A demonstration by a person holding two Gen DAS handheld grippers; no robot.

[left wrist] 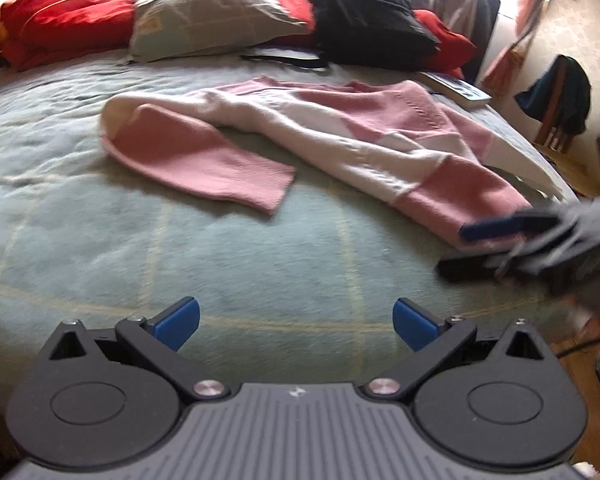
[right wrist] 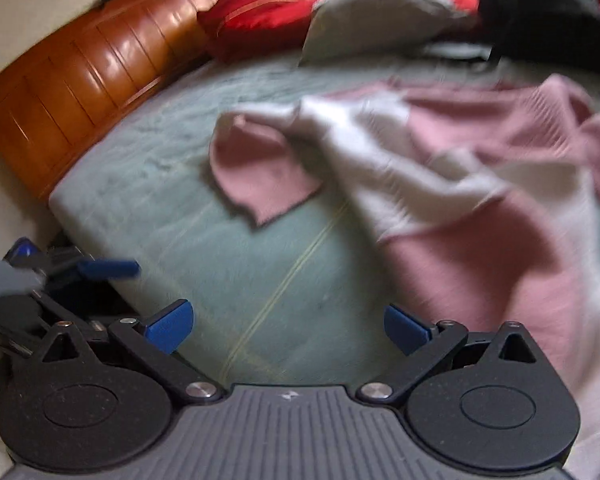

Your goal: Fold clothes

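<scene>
Sweater [left wrist: 340, 136] lies rumpled at your twelve o'clock, sleeve [left wrist: 204, 160] doubled over. Both your left gripper [left wrist: 296, 324] and right gripper [right wrist: 288, 330] gape empty; pinch one layer only, or blanket [left wrist: 180, 248] lifts too.

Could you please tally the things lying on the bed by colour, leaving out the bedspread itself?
Pink and white: 1, the sweater
Red: 2, cushions
Grey-white: 1, the pillow
Black: 1, the backpack
Total: 5
The book at the far edge is too blurred to give a colour.

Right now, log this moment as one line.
left gripper: open, empty | right gripper: open, empty | pink-and-white sweater: spread on bed, unfolded
</scene>
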